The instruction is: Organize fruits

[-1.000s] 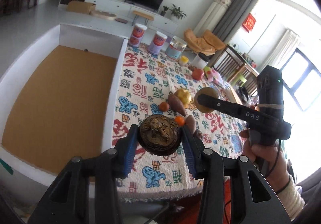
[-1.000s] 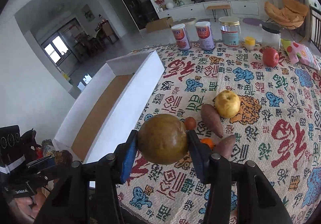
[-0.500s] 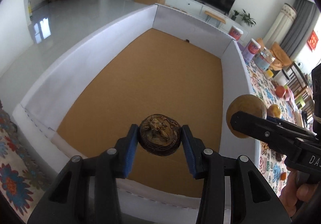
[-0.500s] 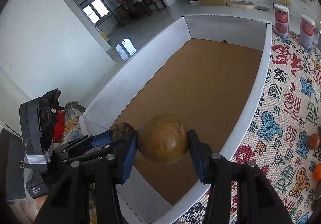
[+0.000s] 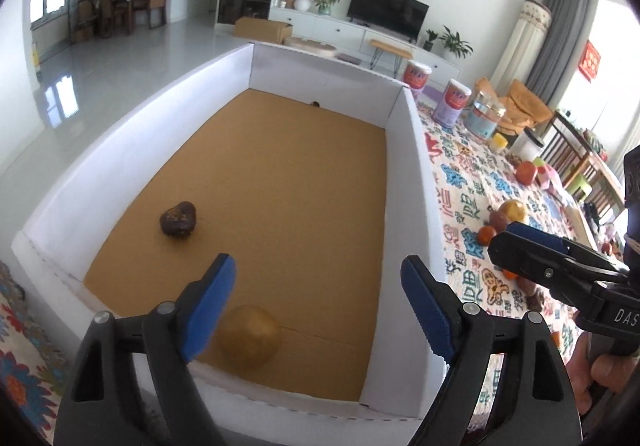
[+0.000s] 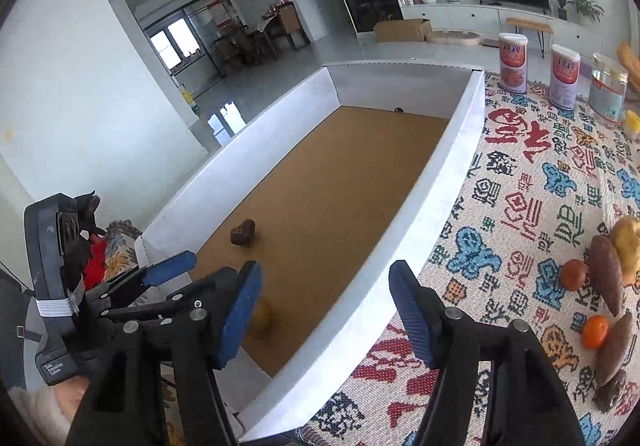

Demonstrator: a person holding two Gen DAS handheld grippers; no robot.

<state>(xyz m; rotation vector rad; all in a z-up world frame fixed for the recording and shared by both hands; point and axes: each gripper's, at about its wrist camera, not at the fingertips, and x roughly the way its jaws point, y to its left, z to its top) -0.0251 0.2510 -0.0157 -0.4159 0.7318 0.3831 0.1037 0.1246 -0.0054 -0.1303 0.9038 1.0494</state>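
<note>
A white-walled box (image 5: 412, 150) with a brown floor lies left of the patterned cloth. A dark wrinkled fruit (image 5: 178, 218) lies on its floor, also in the right wrist view (image 6: 242, 231). A round yellow-brown fruit (image 5: 249, 337) lies near the box's front wall, half hidden behind a finger in the right wrist view (image 6: 262, 316). My left gripper (image 5: 316, 306) is open and empty above the box's front. My right gripper (image 6: 324, 310) is open and empty over the box's right wall (image 6: 448, 186). On the cloth lie a yellow apple (image 6: 628, 242), sweet potatoes (image 6: 606, 274) and small oranges (image 6: 595, 331).
Two cans (image 6: 513, 62) and a glass jar (image 6: 608, 86) stand at the cloth's far edge. A red fruit (image 5: 525, 172) lies further right. The right gripper's body (image 5: 560, 270) shows in the left wrist view, the left one (image 6: 60, 286) in the right wrist view.
Both grippers have opened. The dark wrinkled fruit and the round yellow-brown fruit have left the jaws and now lie on the box floor.
</note>
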